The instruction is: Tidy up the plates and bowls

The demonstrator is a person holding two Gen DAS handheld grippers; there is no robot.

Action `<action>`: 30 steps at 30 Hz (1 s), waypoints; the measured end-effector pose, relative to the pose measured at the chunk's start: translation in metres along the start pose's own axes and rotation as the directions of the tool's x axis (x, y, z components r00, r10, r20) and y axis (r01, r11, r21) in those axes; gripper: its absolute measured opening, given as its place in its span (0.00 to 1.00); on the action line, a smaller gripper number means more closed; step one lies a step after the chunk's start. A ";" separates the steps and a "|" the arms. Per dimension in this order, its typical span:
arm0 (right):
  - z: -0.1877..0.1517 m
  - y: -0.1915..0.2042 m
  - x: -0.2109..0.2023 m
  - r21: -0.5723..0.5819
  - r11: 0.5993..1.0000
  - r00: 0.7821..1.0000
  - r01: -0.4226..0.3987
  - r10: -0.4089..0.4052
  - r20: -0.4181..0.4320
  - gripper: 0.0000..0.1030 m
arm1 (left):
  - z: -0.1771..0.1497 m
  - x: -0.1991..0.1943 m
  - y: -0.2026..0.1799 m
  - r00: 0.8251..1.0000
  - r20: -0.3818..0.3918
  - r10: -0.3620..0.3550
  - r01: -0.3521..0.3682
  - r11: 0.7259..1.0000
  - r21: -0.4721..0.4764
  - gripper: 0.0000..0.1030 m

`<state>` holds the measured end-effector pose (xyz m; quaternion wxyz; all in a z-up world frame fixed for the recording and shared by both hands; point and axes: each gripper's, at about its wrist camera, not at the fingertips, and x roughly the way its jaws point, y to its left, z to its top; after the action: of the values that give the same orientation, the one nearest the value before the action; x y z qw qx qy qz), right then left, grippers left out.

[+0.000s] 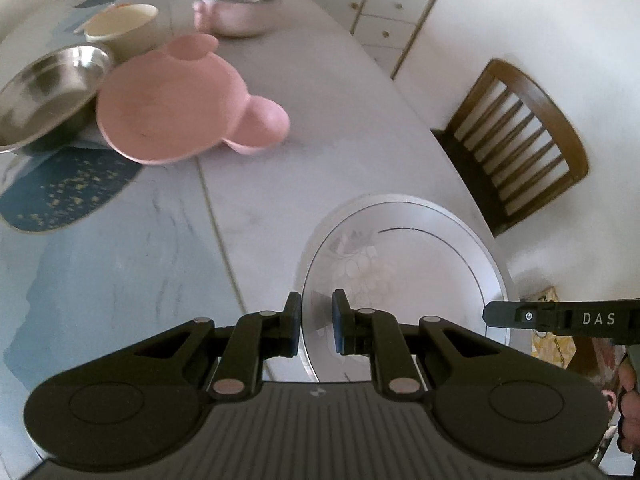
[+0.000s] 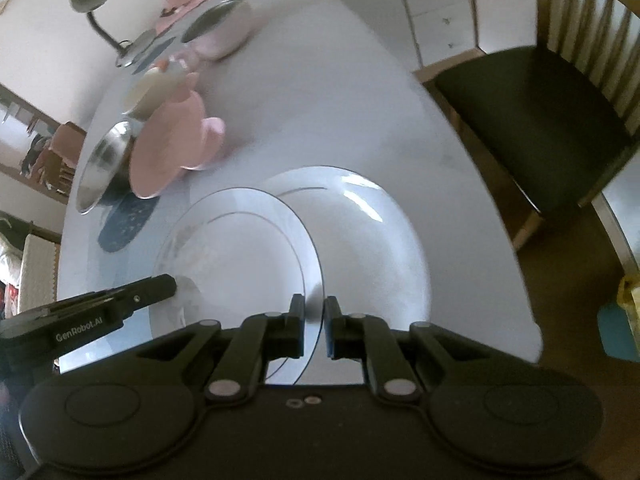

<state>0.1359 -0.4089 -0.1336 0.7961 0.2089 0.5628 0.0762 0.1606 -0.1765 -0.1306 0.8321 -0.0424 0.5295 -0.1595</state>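
Carrying a glass plate [image 1: 400,264] with both hand-held grippers, left [image 1: 316,322] and right [image 2: 316,326], each clamped on its rim, over a white plate [image 2: 372,240] at the near table [image 1: 248,208] edge. Left to sort, far side: pink dish [image 1: 172,100], steel bowl [image 1: 48,92], cream bowl [image 1: 124,26], pot [image 1: 240,8]. Both grippers pitch steeply down, flanking the plate.

Soft, even daylight — glare streaks the white plate [image 2: 360,216]; motion blur smears the bowls and the table [image 2: 320,100], and fisheye bending curves the edges.
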 end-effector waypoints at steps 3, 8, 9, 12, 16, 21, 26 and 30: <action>-0.004 -0.012 0.002 0.006 1.000 1.000 0.009 -0.009 -0.009 0.10 | -0.001 0.011 -0.010 1.000 -0.010 0.013 -0.013 1.000 0.020 0.14; -0.006 -0.028 0.007 0.016 1.000 1.000 0.013 -0.012 -0.023 0.11 | -0.001 0.026 -0.018 0.999 -0.022 0.033 -0.032 0.999 0.039 0.14; -0.006 -0.029 0.008 0.016 1.000 1.000 0.012 -0.011 -0.025 0.11 | -0.001 0.027 -0.018 0.999 -0.024 0.037 -0.036 0.998 0.042 0.14; -0.005 -0.031 0.011 0.009 1.000 1.000 0.010 -0.010 -0.029 0.11 | -0.001 0.032 -0.017 0.999 -0.035 0.040 -0.039 0.999 0.035 0.14; -0.004 -0.035 0.013 0.009 1.000 0.999 0.005 -0.005 -0.036 0.11 | -0.001 0.035 -0.018 0.998 -0.040 0.043 -0.042 0.999 0.034 0.14; -0.004 -0.037 0.016 0.005 1.000 0.999 0.004 -0.004 -0.044 0.11 | 0.000 0.038 -0.020 0.998 -0.045 0.052 -0.051 0.998 0.034 0.14; -0.002 -0.038 0.020 0.008 1.000 0.999 0.005 -0.005 -0.047 0.11 | 0.000 0.040 -0.023 0.997 -0.043 0.061 -0.059 0.997 0.050 0.14; -0.002 -0.037 0.020 0.001 1.000 0.999 0.012 -0.012 -0.038 0.10 | 0.000 0.043 -0.024 0.997 -0.040 0.067 -0.064 0.995 0.073 0.14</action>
<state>0.1373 -0.4345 -0.1671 0.7855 0.2047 0.5791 0.0749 0.1713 -0.2124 -0.1619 0.8265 0.0081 0.5420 -0.1517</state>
